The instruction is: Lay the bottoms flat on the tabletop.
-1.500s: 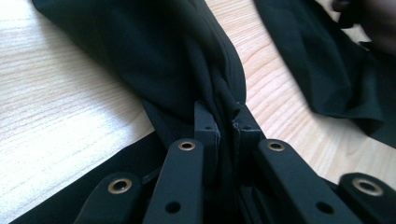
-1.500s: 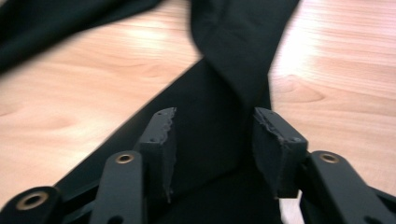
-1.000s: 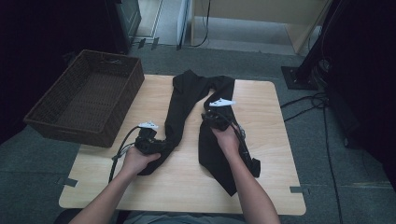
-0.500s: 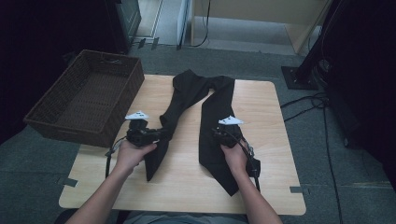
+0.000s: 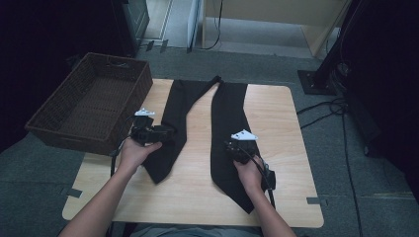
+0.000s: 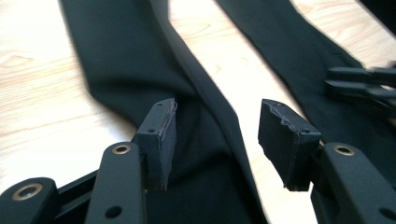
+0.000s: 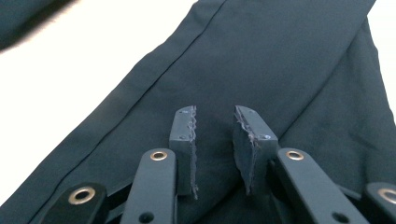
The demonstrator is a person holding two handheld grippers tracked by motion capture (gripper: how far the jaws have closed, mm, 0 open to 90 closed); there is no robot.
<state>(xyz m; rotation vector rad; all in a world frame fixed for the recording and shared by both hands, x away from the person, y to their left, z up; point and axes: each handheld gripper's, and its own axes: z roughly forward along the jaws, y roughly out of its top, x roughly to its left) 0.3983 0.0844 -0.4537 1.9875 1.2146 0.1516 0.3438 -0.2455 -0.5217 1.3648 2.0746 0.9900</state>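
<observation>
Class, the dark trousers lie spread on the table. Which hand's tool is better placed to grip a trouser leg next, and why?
Probably the right. The right tool sits over its trouser leg with jaws narrowly apart and cloth between them. The left tool has just been opening, its jaws wide above the other leg.

Table [image 5: 276,106]: light wood top, rounded corners, sits mid-frame on grey carpet [image 5: 188,61]. Tape marks [image 5: 313,200] on the carpet at its near right corner, another [image 5: 72,192] at near left. Wicker basket [image 5: 47,126], dark brown, rectangular, overlaps the table's left edge. Back centre: pale wood furniture [image 5: 276,22] with a lighter floor strip below it and a cable hanging down [image 5: 218,24]. Back left: dark cabinet [image 5: 132,19]. Right side: black stand with base plate [image 5: 316,81], cables [image 5: 341,106] trailing over the carpet. Far left and far right are in deep shadow; light falls mainly on the tabletop.
</observation>
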